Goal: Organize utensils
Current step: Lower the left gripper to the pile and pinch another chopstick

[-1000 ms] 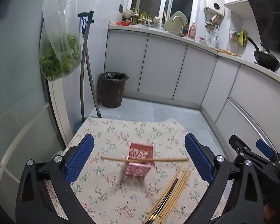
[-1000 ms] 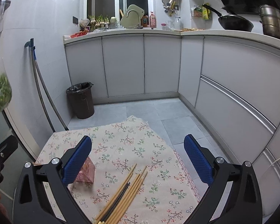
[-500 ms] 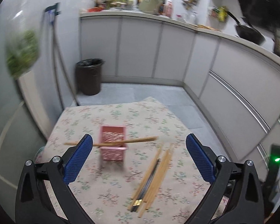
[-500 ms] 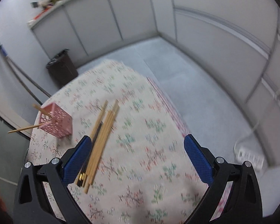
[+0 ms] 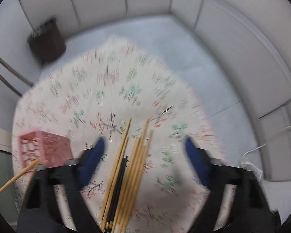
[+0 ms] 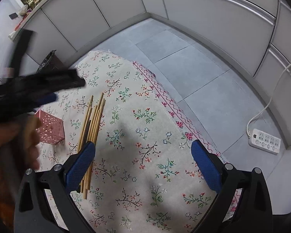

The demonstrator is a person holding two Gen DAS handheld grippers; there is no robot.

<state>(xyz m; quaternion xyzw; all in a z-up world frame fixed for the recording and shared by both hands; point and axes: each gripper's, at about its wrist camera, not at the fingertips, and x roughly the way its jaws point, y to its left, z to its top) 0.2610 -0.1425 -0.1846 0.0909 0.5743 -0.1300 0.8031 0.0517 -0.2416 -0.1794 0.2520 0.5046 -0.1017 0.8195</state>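
A bundle of wooden chopsticks with a black pair among them [image 5: 126,174] lies on the floral tablecloth [image 5: 106,89]; it also shows in the right wrist view [image 6: 91,124]. A pink perforated holder [image 5: 42,147] stands to the left with one chopstick [image 5: 15,178] across it; it also shows in the right wrist view [image 6: 50,128]. My left gripper [image 5: 143,153] is open above the bundle. My right gripper [image 6: 143,161] is open and empty over the cloth, right of the bundle. The left gripper shows blurred at the left of the right wrist view [image 6: 38,91].
A dark trash bin [image 5: 46,38] stands on the grey floor beyond the table. White cabinets [image 6: 203,19] curve around the room. A power strip [image 6: 265,140] with its cord lies on the floor at the right. The table's fringed edge [image 6: 164,101] runs along the right.
Both grippers have tilted down from looking across the kitchen to looking at the table. The left gripper has moved right, over the chopstick bundle. The holder now lies to its left.
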